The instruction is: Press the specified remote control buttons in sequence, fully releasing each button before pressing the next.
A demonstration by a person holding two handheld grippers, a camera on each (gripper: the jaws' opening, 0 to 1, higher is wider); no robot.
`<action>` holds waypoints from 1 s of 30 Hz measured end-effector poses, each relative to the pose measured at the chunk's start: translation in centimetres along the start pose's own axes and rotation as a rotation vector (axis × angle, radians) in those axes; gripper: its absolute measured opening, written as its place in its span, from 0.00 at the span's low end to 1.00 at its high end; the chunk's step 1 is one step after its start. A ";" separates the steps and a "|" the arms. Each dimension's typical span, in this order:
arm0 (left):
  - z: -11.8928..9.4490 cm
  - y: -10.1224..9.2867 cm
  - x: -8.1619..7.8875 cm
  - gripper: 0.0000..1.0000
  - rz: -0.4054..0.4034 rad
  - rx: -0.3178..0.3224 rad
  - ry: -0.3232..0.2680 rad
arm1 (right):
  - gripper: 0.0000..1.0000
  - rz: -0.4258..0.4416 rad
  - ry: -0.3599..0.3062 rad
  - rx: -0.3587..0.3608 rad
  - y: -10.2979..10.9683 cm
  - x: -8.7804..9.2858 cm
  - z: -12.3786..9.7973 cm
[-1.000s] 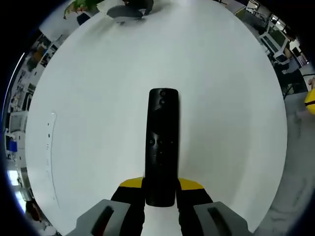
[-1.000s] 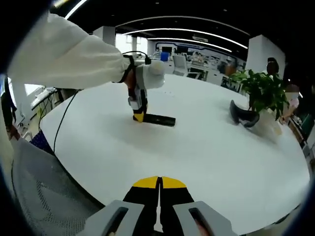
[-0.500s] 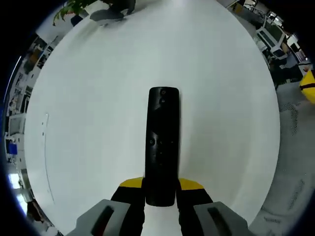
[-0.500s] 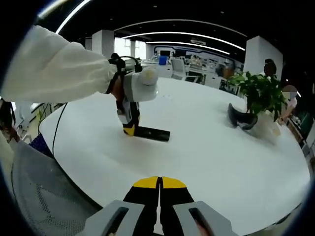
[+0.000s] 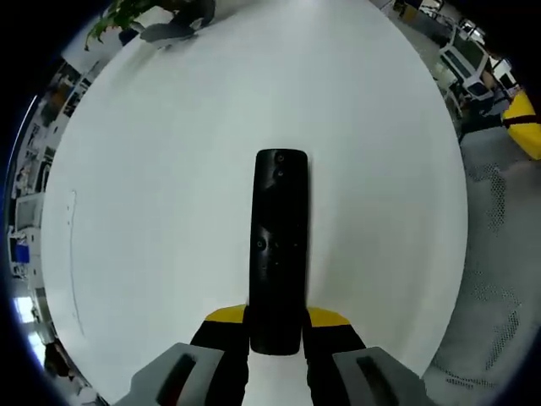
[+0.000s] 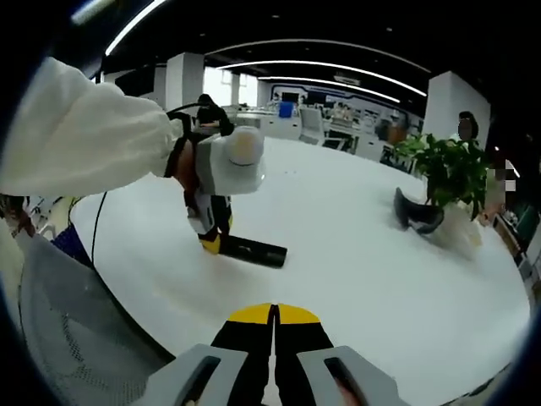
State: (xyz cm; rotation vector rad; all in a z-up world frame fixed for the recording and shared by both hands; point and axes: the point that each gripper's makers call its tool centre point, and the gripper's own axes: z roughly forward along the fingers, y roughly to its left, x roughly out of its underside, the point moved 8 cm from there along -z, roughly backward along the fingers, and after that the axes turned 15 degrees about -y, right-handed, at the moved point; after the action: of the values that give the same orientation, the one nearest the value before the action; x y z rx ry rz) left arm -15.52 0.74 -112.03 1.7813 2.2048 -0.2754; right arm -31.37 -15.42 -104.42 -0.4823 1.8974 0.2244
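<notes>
My remote control (image 5: pixel 278 254) is slim and black, lying flat on the white bench (image 5: pixel 169 169) with small buttons facing up. Its near end sits clamped between my left tool (image 5: pixel 276 338) jaws.

There is one black remote control (image 5: pixel 279 249), one white round tabletop (image 6: pixel 355 254) and one potted plant (image 6: pixel 452 169) with one dark curved object (image 6: pixel 416 213) just beside it. There are two grippers: the left gripper (image 5: pixel 277 326), with two yellow-tipped fingers (image 5: pixel 224 315) closed on the near end of the remote control, and the right gripper (image 6: pixel 273 315), with its two fingers (image 6: pixel 251 315) pressed together. One white sleeve (image 6: pixel 84 135) of the person reaches to the left gripper in the right gripper view, and one mesh chair back (image 6: pixel 68 330) stands at the tabletop edge.
</notes>
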 end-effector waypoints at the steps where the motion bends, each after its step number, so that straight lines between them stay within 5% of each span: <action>1: 0.0 -0.2 0.1 0.23 -0.003 0.000 -0.005 | 0.00 -0.008 -0.001 0.000 0.1 0.0 0.0; 30: -0.8 -6.7 1.7 0.23 -0.033 -0.008 -0.154 | 0.00 -0.031 -0.002 -0.004 0.1 -0.1 -0.1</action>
State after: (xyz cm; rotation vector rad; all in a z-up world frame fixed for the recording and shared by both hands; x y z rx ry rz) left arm -22.50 1.13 -112.09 1.6618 2.1255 -0.3972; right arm -31.42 -15.38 -104.35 -0.5136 1.8862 0.2080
